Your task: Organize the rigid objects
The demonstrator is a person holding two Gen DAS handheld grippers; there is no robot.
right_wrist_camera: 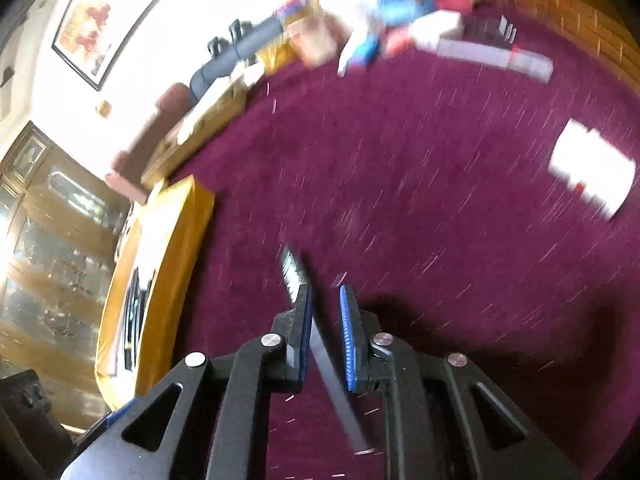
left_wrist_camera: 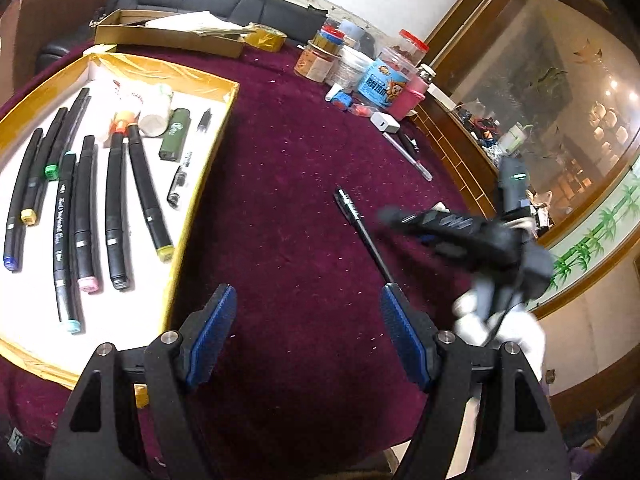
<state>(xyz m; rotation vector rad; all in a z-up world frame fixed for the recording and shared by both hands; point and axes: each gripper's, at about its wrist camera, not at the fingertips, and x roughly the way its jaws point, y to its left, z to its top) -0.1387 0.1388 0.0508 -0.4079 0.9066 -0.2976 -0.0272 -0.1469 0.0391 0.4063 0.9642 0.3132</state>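
Note:
A black pen (left_wrist_camera: 362,234) lies on the maroon cloth, right of a yellow-rimmed white tray (left_wrist_camera: 196,196) holding several black markers (left_wrist_camera: 116,208), a green lighter (left_wrist_camera: 175,134) and small pens. My left gripper (left_wrist_camera: 308,320) is open and empty over the cloth, just below the pen. My right gripper (left_wrist_camera: 400,216) shows blurred in the left wrist view, right of the pen. In the right wrist view my right gripper (right_wrist_camera: 325,312) straddles the pen (right_wrist_camera: 320,344) with its jaws narrowly apart. The tray rim (right_wrist_camera: 160,264) is to its left.
Jars and tins (left_wrist_camera: 360,68) crowd the far table edge, with a white charger (left_wrist_camera: 385,122) and a silver pen (left_wrist_camera: 408,156). A cardboard box (left_wrist_camera: 168,34) sits at the back. A white box (right_wrist_camera: 592,168) lies at the right of the right wrist view. A glass cabinet (left_wrist_camera: 560,92) stands right.

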